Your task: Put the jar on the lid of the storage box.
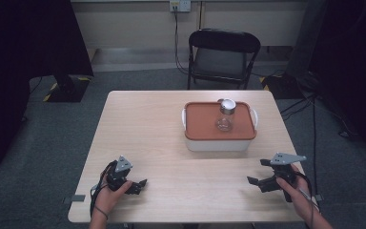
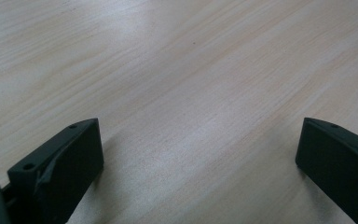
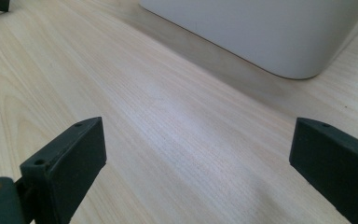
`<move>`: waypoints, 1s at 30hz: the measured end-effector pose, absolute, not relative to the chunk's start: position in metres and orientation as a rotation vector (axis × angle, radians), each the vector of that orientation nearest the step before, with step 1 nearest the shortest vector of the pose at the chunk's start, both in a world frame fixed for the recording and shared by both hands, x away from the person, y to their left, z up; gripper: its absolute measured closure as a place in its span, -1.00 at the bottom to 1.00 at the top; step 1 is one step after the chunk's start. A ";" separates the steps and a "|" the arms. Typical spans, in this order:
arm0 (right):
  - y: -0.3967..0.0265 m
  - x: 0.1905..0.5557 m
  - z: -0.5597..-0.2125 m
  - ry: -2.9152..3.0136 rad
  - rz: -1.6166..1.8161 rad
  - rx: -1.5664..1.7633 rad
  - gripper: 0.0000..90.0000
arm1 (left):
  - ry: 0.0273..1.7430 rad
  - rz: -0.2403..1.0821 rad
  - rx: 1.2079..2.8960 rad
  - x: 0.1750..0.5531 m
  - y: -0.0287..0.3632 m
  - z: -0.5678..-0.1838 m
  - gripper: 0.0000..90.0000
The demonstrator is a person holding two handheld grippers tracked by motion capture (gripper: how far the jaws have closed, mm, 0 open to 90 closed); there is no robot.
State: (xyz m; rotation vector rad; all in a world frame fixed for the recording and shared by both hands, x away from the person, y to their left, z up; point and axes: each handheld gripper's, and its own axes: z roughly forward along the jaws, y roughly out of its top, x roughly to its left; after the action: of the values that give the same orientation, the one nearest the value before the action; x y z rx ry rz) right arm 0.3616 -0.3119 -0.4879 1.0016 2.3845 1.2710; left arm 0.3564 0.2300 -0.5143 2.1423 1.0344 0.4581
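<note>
While both grippers are held low over the pale wooden worktop (image 1: 143, 133), a white box (image 1: 219, 142) with a terracotta lid (image 1: 202, 121) is seen toward the far right, and a clear glass jar (image 1: 225, 116) with a metal cap is stood upright on the lid. The left gripper (image 1: 138, 183) and right gripper (image 1: 259, 172) are held with fingers (image 3: 65, 163) spread apart, nothing between them.

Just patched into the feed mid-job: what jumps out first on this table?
The white box with an orange lid stands right of the table's centre, and a small glass jar with a shiny cap stands upright on that lid. Near the front edge, the left claw and right claw rest open and empty, wide apart, well short of the box.
</note>
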 end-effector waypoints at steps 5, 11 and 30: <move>-0.315 0.360 -0.490 2.384 1.267 1.005 -0.94 | 1.034 0.458 2.142 0.356 0.230 -0.514 -0.99; -0.318 0.358 -0.491 2.384 1.262 1.006 -0.94 | 1.034 0.458 2.142 0.356 0.230 -0.514 -0.99; -0.331 0.353 -0.496 2.379 1.257 1.021 -0.94 | 1.034 0.458 2.142 0.356 0.230 -0.514 -0.99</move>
State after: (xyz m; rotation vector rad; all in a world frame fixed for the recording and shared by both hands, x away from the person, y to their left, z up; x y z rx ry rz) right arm 0.3525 -0.3305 -0.4958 1.0213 2.3787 1.2575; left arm 0.3564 0.2300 -0.5143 2.1425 1.0343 0.4580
